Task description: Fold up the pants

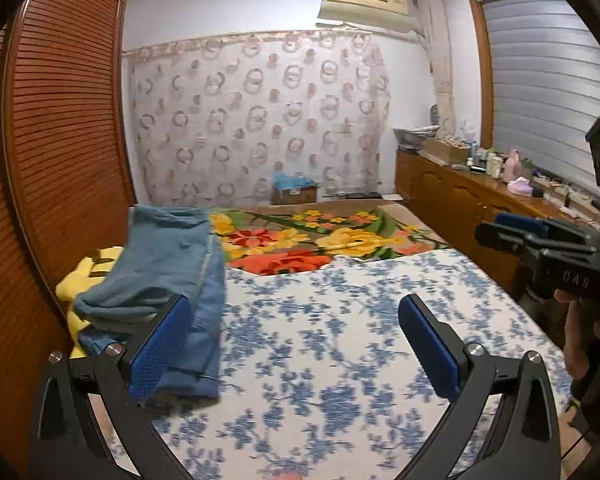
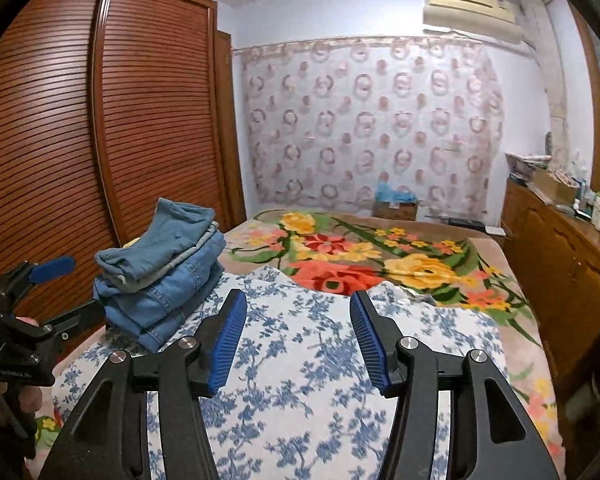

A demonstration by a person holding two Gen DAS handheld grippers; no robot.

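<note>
I am holding both claws spread and empty over the blue-flowered sheet (image 2: 300, 360): left claw (image 1: 296, 344), right claw (image 2: 298, 344). Folded pants (image 2: 160, 272) are sitting stacked at the bed's left edge by the wardrobe (image 2: 100, 120). Denim is looking heavy, soft, floppy; I am judging the thick folded edge the best hold.
</note>
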